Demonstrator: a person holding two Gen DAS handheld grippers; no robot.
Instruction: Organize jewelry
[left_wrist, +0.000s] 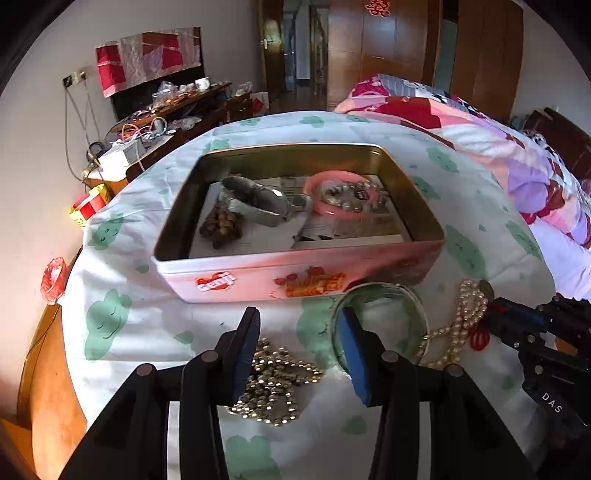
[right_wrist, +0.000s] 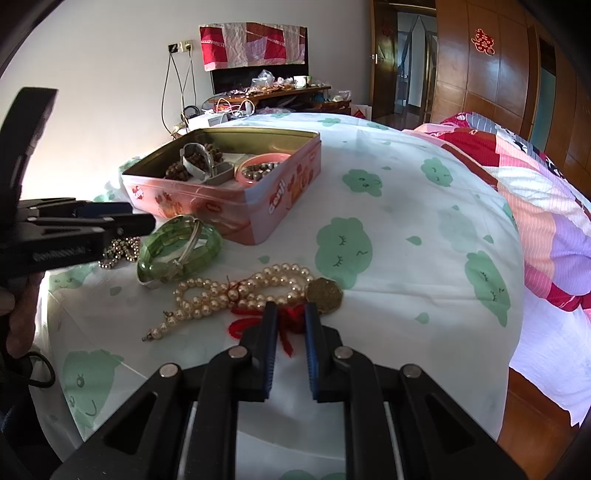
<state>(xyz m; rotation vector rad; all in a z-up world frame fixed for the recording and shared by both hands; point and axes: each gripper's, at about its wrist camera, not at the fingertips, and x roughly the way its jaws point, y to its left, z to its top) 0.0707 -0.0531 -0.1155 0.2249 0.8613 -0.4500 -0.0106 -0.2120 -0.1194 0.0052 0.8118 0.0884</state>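
An open pink tin (left_wrist: 295, 278) (right_wrist: 258, 206) holds a pink bangle, brown beads and a silver piece. My left gripper (left_wrist: 299, 317) is open above a gold bead chain (left_wrist: 273, 384) (right_wrist: 120, 251), its right finger inside a green bangle (left_wrist: 380, 325) (right_wrist: 179, 247). My right gripper (right_wrist: 291, 308) (left_wrist: 517, 321) is partly closed around a red cord knot (right_wrist: 290, 321) tied to a brass coin pendant (right_wrist: 325, 291); whether it grips the knot is unclear. A pearl necklace (right_wrist: 229, 295) (left_wrist: 461, 325) lies just ahead of it.
The items lie on a white cloth with green cloud prints (right_wrist: 388, 229) (left_wrist: 110, 332). A quilt-covered bed (right_wrist: 535, 177) (left_wrist: 498, 147) is to the right. A cluttered sideboard (left_wrist: 166, 110) stands by the far wall.
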